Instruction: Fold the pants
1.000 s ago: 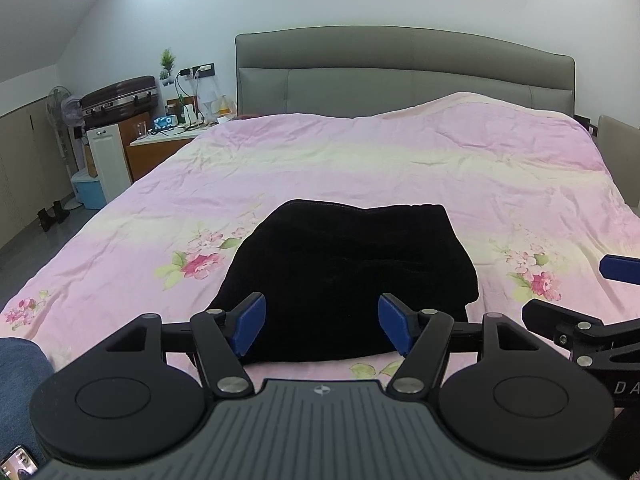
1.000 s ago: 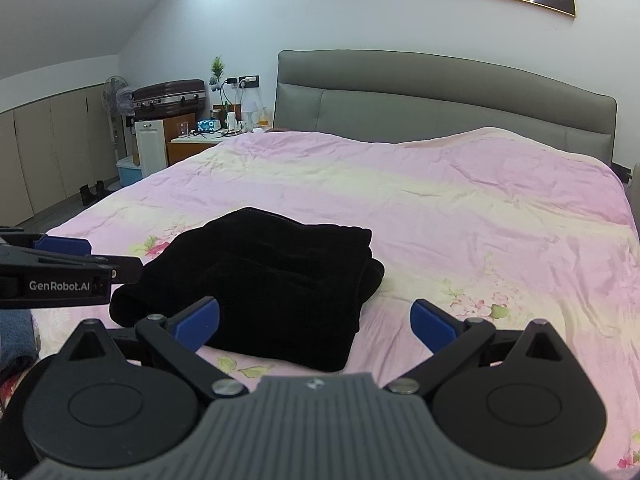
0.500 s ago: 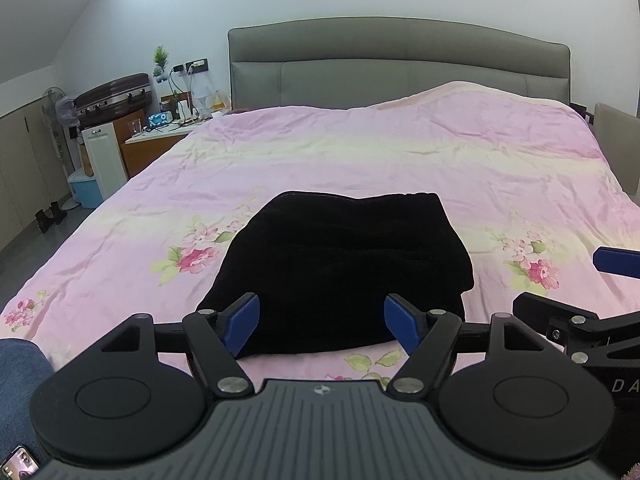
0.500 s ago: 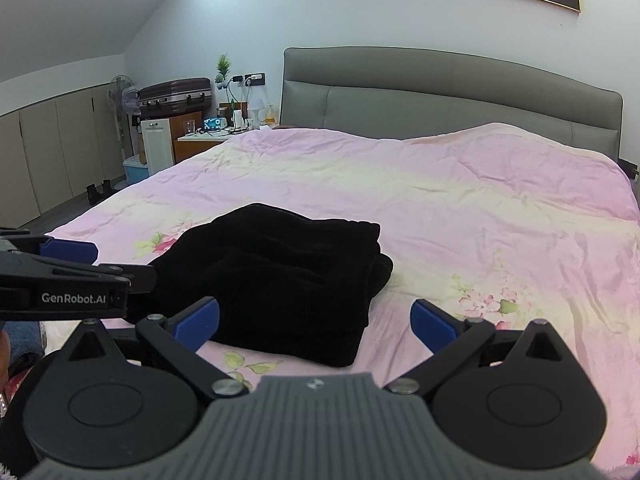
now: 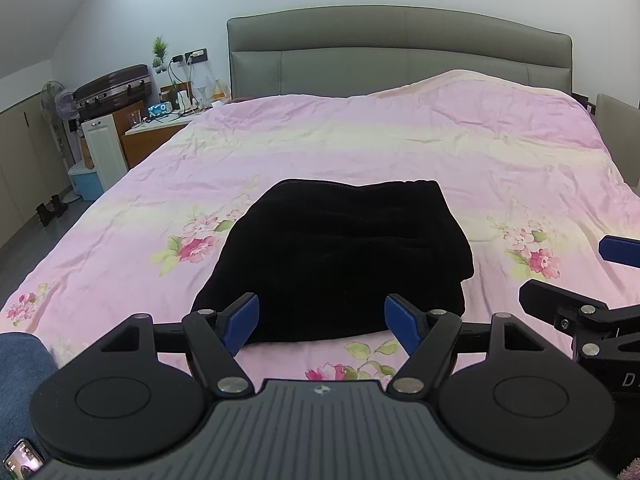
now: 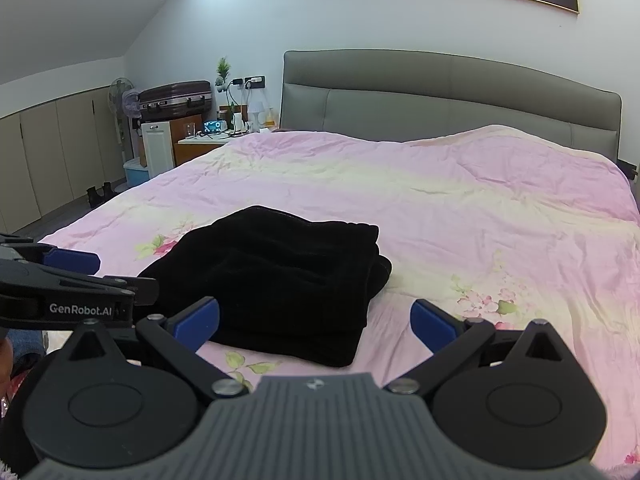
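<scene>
Black pants [image 5: 340, 256], folded into a thick, roughly rectangular bundle, lie on a pink floral bedspread [image 5: 400, 148] near the foot of a bed with a grey headboard [image 5: 400, 52]. In the left wrist view the left gripper [image 5: 322, 318] faces the bundle straight on, at twelve o'clock: its blue-padded jaws are spread wide and released, holding nothing, and the bundle's near edge shows between and just beyond the pads without touching them. The bundle's longer side appears to run away from the viewer toward the headboard, though the fisheye lens makes this hard to judge. In the right wrist view the right gripper [image 6: 316, 320] has its jaws spread wide too, and empty; the pants [image 6: 276, 276] sit toward eleven o'clock from it, so the right-hand stacked layers of the fold lie just ahead of its left pad. The left gripper [image 6: 68, 280] shows at nine o'clock in that view. The left hand looks the nearer and better centred on the bundle. Judging by its neat stack, the folding seems close to finished. A bedside cabinet [image 5: 152, 140] stands at ten o'clock.
</scene>
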